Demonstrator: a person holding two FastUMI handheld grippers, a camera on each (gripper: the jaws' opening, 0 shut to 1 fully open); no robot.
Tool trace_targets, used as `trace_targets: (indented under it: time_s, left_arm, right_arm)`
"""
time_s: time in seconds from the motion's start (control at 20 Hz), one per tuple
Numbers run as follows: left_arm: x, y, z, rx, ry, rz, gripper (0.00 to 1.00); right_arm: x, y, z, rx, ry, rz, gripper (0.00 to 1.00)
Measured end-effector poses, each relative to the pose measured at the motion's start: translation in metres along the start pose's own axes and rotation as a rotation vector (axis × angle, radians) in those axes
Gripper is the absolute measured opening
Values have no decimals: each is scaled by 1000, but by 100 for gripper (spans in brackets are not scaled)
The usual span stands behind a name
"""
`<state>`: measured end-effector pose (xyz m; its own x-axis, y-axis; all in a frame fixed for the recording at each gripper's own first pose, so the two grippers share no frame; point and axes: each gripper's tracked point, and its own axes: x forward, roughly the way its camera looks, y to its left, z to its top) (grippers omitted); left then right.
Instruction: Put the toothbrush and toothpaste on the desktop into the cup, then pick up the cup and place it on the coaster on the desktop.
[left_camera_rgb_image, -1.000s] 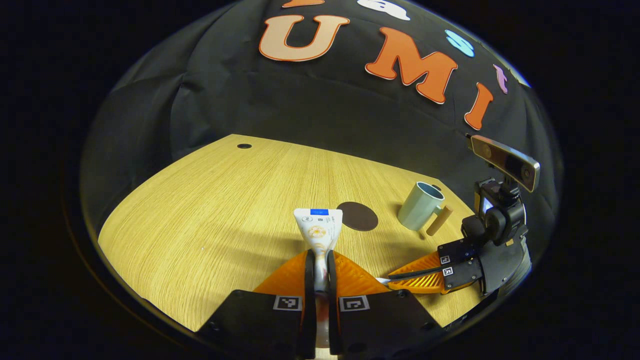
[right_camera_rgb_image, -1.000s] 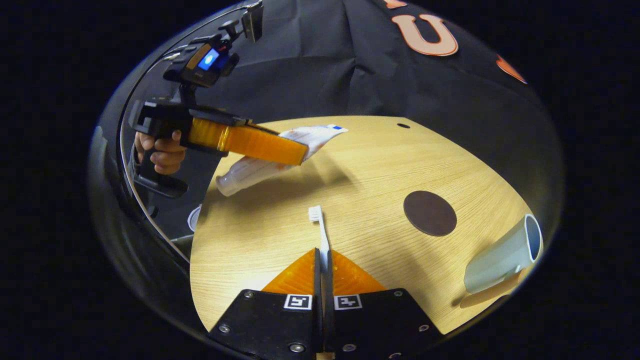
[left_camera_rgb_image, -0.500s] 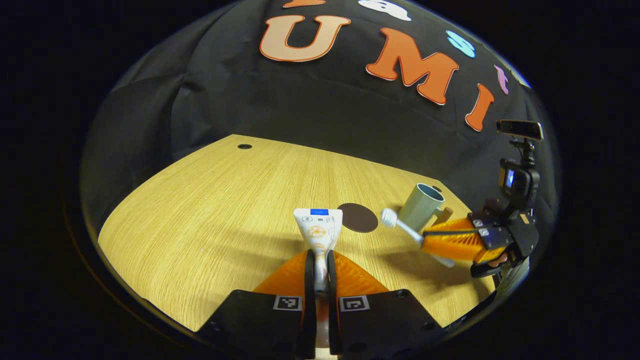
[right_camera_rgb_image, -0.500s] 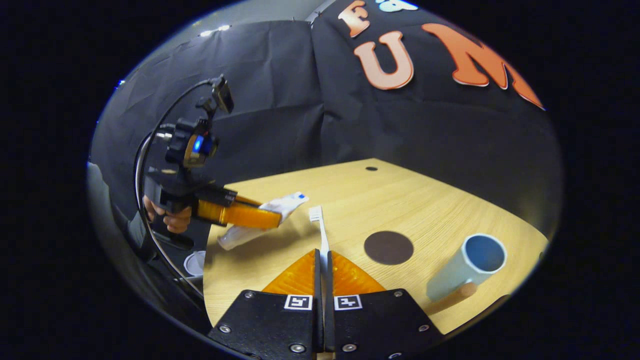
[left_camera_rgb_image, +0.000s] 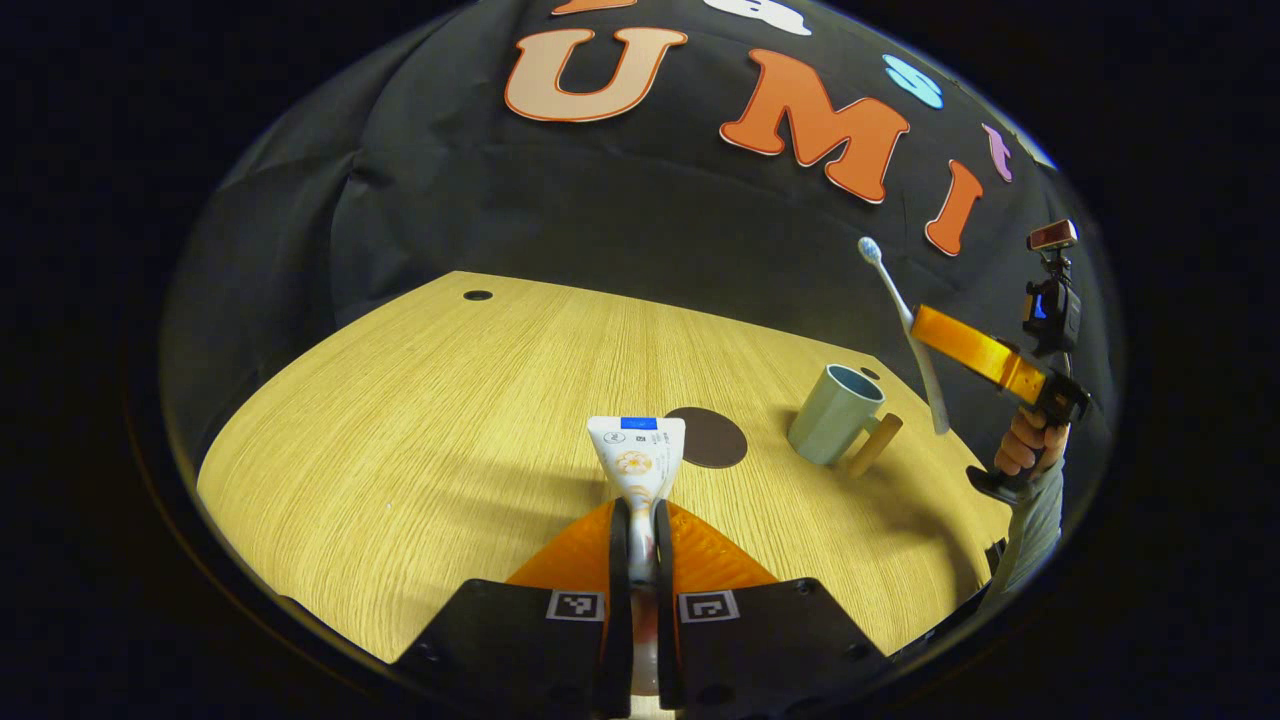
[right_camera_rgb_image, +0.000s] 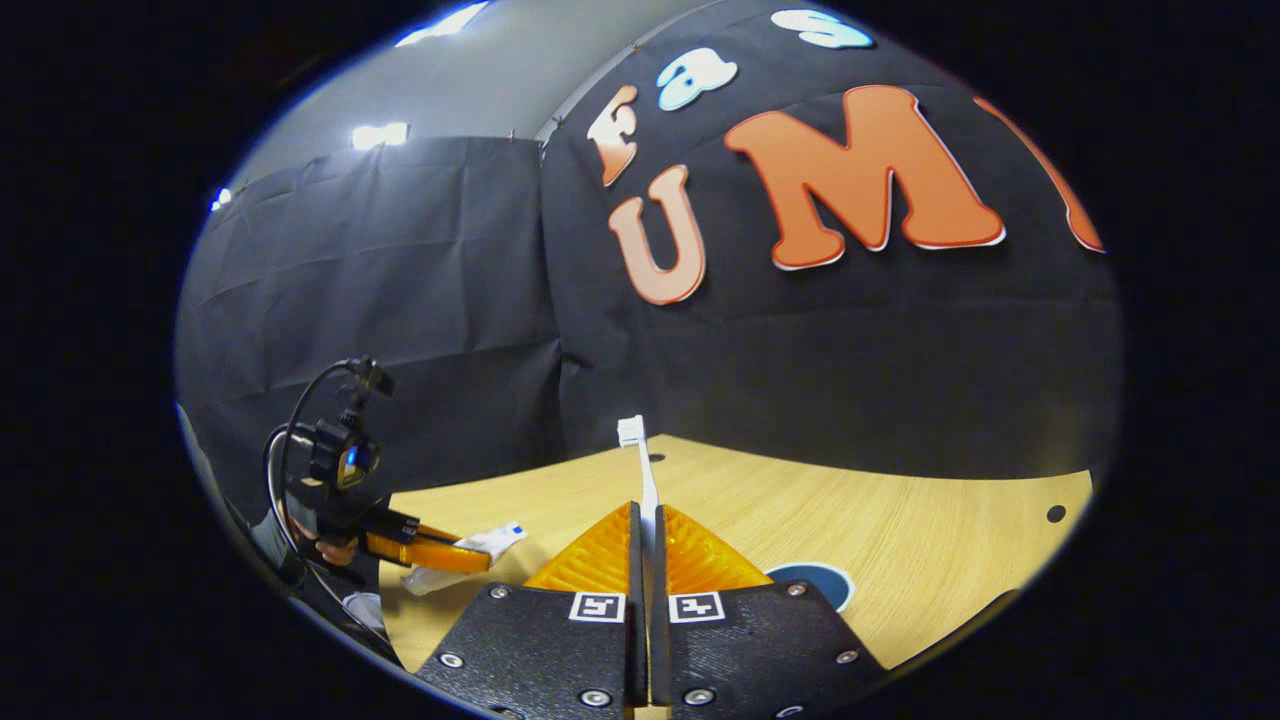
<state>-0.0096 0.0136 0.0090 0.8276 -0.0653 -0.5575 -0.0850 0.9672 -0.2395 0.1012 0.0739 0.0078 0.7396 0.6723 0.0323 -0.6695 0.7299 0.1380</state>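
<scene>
My left gripper (left_camera_rgb_image: 637, 515) is shut on the white toothpaste tube (left_camera_rgb_image: 637, 455), held low over the wooden desktop (left_camera_rgb_image: 400, 420). Ahead lie the dark round coaster (left_camera_rgb_image: 708, 437) and, right of it, the pale blue-green cup (left_camera_rgb_image: 835, 413) with a wooden handle, standing upright. At the far right my right gripper (left_camera_rgb_image: 975, 352) hangs above the cup, shut on the white toothbrush (left_camera_rgb_image: 905, 320), bristles up. In the right gripper view the toothbrush (right_camera_rgb_image: 645, 480) stands between the fingers of the right gripper (right_camera_rgb_image: 647, 520), with the cup's blue mouth (right_camera_rgb_image: 815, 580) just below. The left gripper (right_camera_rgb_image: 425, 550) with the toothpaste (right_camera_rgb_image: 470, 548) is at the left.
A hand (left_camera_rgb_image: 1020, 445) holds the right gripper's handle near the desk's right edge. Small dark holes sit in the desktop at the far left (left_camera_rgb_image: 477, 295) and near the cup (right_camera_rgb_image: 1055, 513). Black cloth walls close off the back of the desk.
The right gripper rose from the desk with the toothbrush, swung it upright and moved over the cup. The left gripper stayed put, holding the toothpaste.
</scene>
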Motion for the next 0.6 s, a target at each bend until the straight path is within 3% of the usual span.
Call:
trace_targets:
  time_s: [0.6]
  left_arm:
    - [8, -8, 5, 7, -2, 0, 13]
  right_arm:
    - [26, -73, 17, 78, -175, -130, 2]
